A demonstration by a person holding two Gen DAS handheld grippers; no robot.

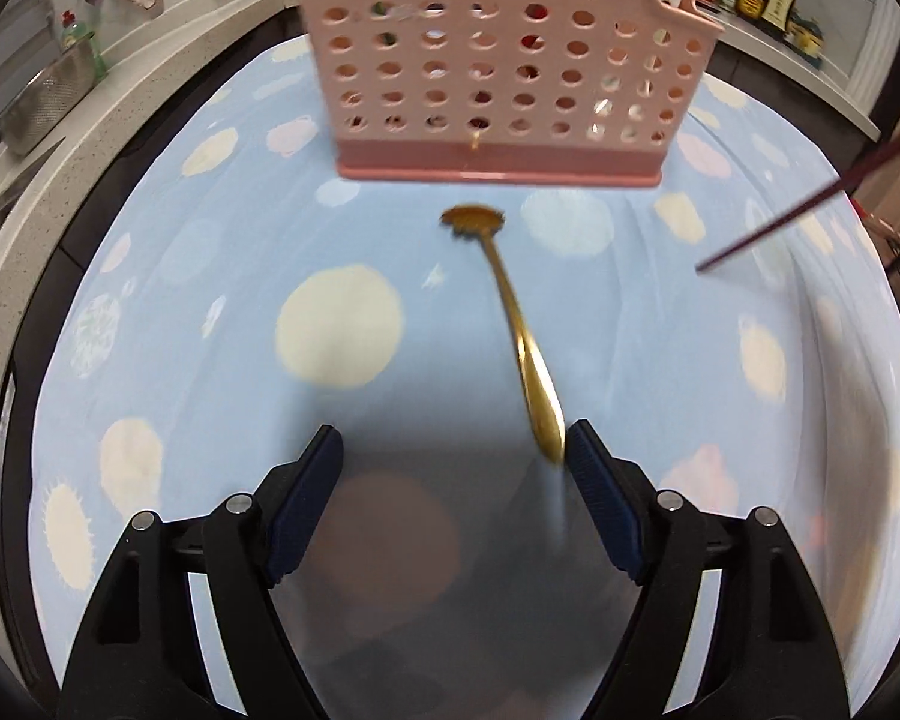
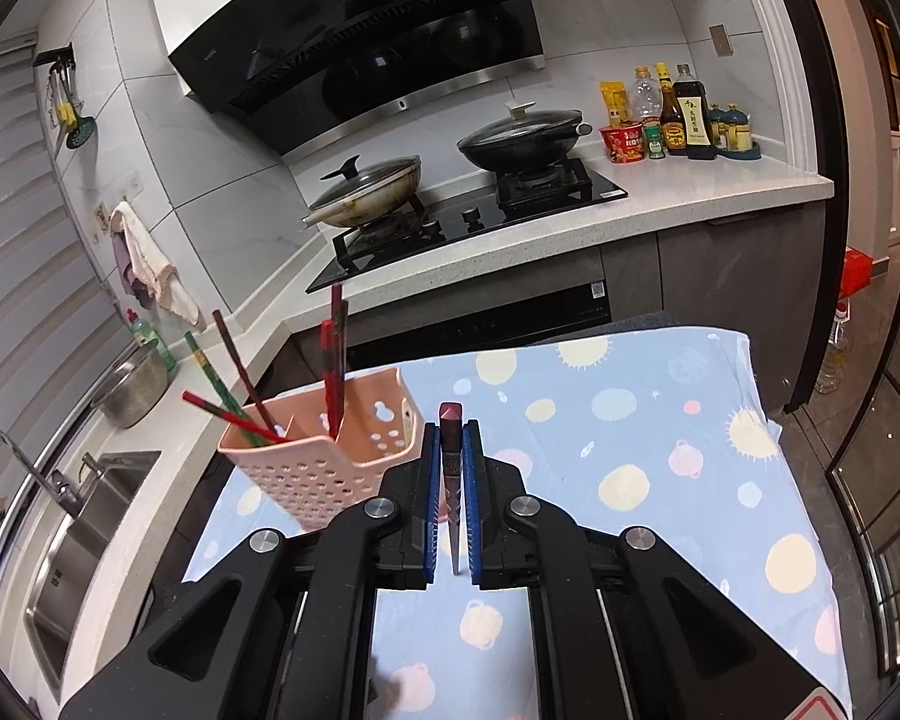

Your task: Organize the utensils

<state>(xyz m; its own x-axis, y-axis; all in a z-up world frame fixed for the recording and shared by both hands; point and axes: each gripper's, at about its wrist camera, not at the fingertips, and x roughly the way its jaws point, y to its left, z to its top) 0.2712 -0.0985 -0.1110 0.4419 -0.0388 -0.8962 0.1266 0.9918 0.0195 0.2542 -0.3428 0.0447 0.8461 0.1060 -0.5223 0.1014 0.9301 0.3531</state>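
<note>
1. The right gripper (image 2: 451, 492) was clenched on a dark red chopstick (image 2: 450, 468), which stood between its blue pads with the blunt end pointing forward and the thin tip back toward the camera.
2. The pink perforated basket (image 2: 330, 468) sat ahead and to the left of that gripper on the blue patterned cloth (image 2: 660, 420). Several chopsticks (image 2: 333, 372) already stood in its compartments, leaning at different angles.
3. The left gripper (image 1: 453, 456) was spread wide and held nothing. A gold fork (image 1: 510, 324) lay on the cloth ahead of it, handle end just beside the right-hand finger (image 1: 600, 498) and its head forward, close to the basket's base (image 1: 498, 165). Whether handle and finger touched could not be told through the blur.
4. From the left wrist view, the held chopstick (image 1: 810, 204) showed as a slanted dark rod ahead and far to the right, above the cloth.
5. Judged from this, the step in hand was carrying the chopstick to the basket. The next move called for swinging the right gripper left over the chopstick compartment, tilting the stick upright, then letting go.
6. The fork seemed next for the left gripper, which would need centring over the handle before closing.
</note>
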